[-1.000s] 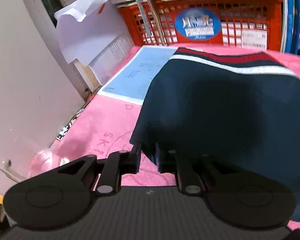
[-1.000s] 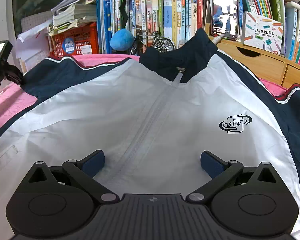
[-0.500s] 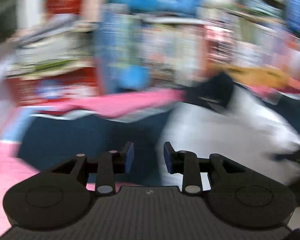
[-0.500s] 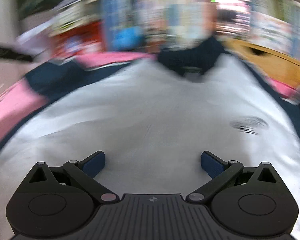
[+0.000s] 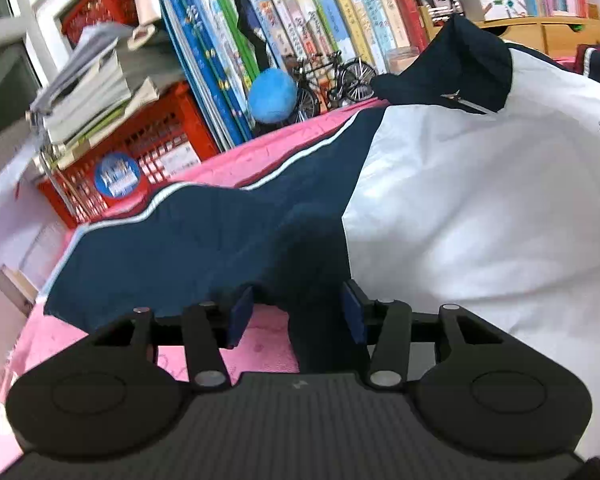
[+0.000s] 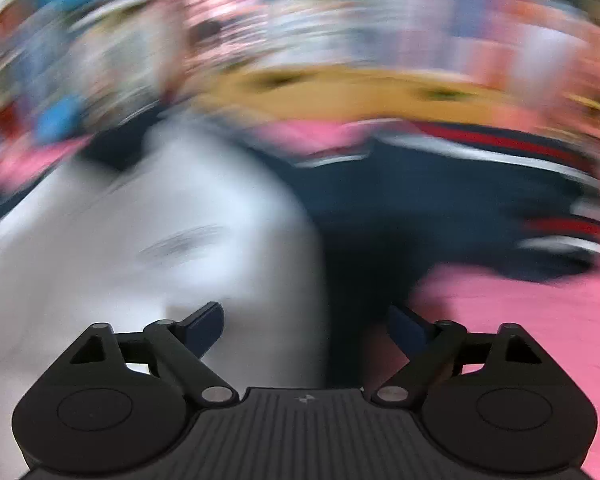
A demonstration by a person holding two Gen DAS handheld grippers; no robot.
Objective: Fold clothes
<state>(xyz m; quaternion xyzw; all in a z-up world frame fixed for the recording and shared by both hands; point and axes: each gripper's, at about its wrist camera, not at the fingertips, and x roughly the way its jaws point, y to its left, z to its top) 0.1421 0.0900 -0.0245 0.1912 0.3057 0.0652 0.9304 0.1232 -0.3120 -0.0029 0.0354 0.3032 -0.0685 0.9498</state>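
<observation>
A navy and white zip jacket lies spread on a pink cloth. In the left wrist view its navy sleeve runs to the left, and my left gripper is open at the sleeve's near edge, with a navy fold between the fingers. The right wrist view is blurred by motion. There my right gripper is open over the seam between the white front and the other navy sleeve, holding nothing.
A red crate with stacked papers stands at the back left. Books, a blue plush ball and a small model bicycle line the back. A wooden drawer unit stands behind the collar.
My left gripper opened, let go of the sleeve end and swung right along the sleeve toward the jacket body. My right gripper swung right, from the jacket's middle to its right sleeve.
</observation>
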